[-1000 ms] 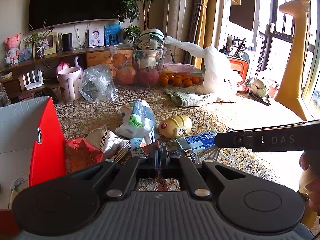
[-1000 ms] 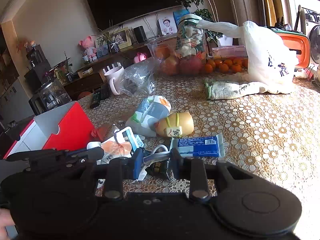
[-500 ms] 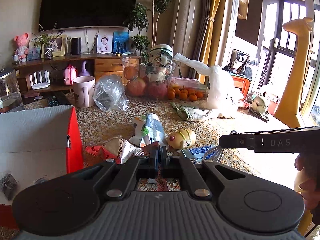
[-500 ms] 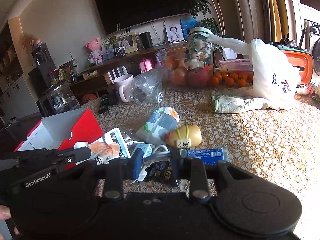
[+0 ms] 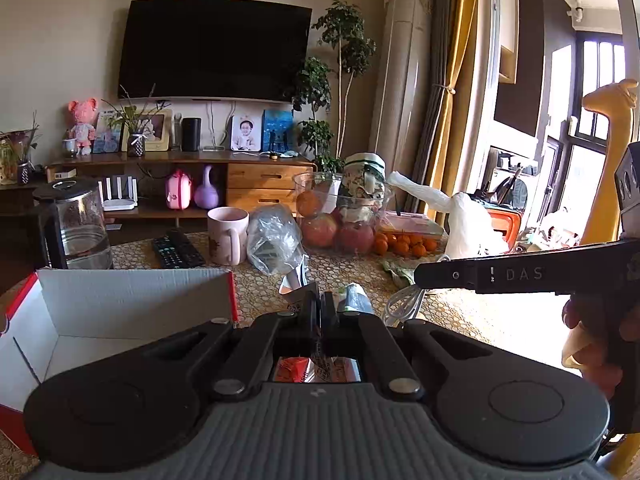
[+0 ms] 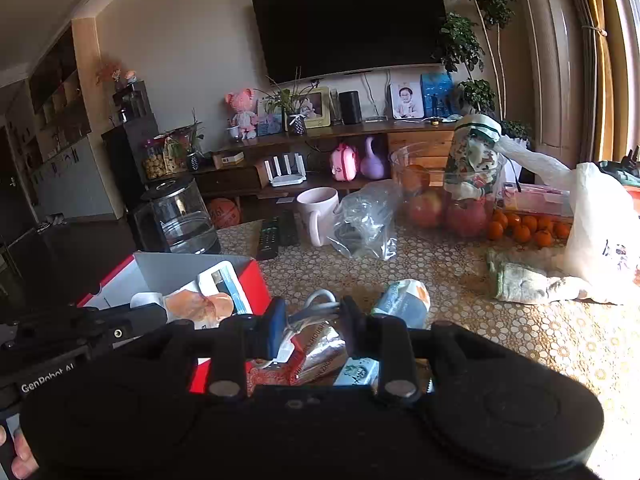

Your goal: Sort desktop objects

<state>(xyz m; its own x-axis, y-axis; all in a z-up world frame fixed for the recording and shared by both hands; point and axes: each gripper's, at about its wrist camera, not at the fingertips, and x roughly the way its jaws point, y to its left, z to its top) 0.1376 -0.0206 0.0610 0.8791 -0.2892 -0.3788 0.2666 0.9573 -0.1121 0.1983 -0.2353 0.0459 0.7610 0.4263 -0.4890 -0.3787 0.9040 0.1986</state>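
Note:
My left gripper [image 5: 322, 308] is shut on a flat white-and-blue packet with an orange picture [image 6: 208, 296]. A silver corner of the packet [image 5: 294, 280] pokes up past the fingertips. In the right wrist view the left gripper [image 6: 160, 314] holds the packet in front of the open red-and-white cardboard box [image 6: 168, 272]; that box [image 5: 132, 304] sits low on the left in the left wrist view. My right gripper [image 6: 312, 314] is shut on a coiled white cable [image 6: 320, 300]. From the left wrist view the cable [image 5: 404, 304] dangles under the right gripper [image 5: 420, 276].
A red-and-silver snack bag [image 6: 316, 348] and a blue-white pouch [image 6: 404, 300] lie just beyond my right gripper. Further back stand a pink mug [image 6: 320, 212], remotes [image 6: 276, 232], a glass kettle [image 6: 180, 216], a clear plastic bag [image 6: 364, 220], a fruit bowl [image 6: 444, 192], oranges [image 6: 524, 228], a cloth [image 6: 532, 280] and a white bag [image 6: 604, 232].
Both grippers have risen off the table and swung left toward the box, each keeping its grip. The box's white inside now fills the lower left of the left wrist view.

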